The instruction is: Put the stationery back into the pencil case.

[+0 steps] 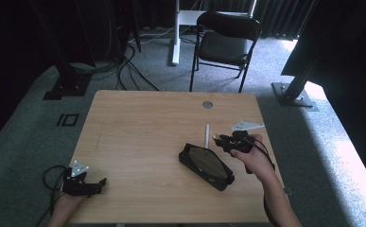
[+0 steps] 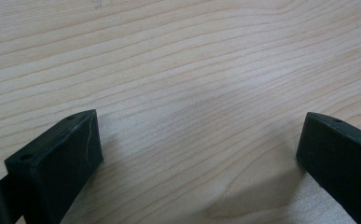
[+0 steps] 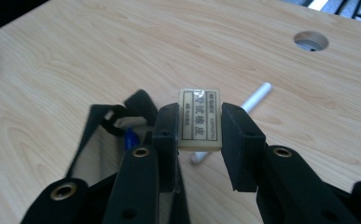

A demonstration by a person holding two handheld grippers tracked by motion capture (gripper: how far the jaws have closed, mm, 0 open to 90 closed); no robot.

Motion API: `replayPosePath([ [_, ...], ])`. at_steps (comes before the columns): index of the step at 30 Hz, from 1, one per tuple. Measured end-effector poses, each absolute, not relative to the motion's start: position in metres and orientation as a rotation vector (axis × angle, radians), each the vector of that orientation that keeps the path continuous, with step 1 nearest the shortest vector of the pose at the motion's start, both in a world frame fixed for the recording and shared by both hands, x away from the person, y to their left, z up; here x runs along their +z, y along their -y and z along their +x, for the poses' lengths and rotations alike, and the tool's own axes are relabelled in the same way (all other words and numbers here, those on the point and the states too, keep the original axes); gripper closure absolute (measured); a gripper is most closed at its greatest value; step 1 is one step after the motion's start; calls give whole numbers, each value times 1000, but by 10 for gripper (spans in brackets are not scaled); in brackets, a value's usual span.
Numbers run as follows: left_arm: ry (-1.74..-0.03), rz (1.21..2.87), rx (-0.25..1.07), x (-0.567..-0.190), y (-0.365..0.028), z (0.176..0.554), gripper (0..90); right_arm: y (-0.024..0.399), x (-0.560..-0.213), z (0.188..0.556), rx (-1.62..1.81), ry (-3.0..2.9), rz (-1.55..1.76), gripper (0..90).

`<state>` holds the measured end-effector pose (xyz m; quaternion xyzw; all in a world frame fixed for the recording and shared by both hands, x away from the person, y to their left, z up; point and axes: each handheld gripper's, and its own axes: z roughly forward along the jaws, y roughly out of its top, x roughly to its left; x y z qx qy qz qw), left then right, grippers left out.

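Pinching eraser (image 3: 198, 120) between right jaws

free: surface (image 1: 138, 137) bare left and centre | obstacles: black pouch (image 1: 205, 165), white stick (image 1: 206, 135) right of centre | cable hole (image 1: 207, 104) at far edge

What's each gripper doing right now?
Left gripper: open, nothing between the jaws, low over the table.
Right gripper: shut on the eraser, above the black pouch.

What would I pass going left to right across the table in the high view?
Left gripper → black pencil case → right gripper, shut on an eraser. The white pen overlaps these, so I leave it out.
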<state>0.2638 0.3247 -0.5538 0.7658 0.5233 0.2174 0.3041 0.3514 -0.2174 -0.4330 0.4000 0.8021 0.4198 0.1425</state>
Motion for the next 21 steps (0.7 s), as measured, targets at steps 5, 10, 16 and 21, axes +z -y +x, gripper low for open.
replayPosePath([
  [5, -1386, 2029, 575, -554, -325, 264, 4, 209, -431, 344, 1212, -2378, 1097, 684],
  [10, -1385, 2029, 576, -554, -325, 264, 4, 200, -430, 339, 1218, -2448, 1040, 684],
  [16, -1386, 2029, 576, -554, -325, 264, 4, 191, -433, 337, 1187, -2499, 1010, 684],
  [21, -1386, 2029, 576, -554, -325, 264, 4, 184, -441, 339, 1160, -2549, 1011, 684],
])
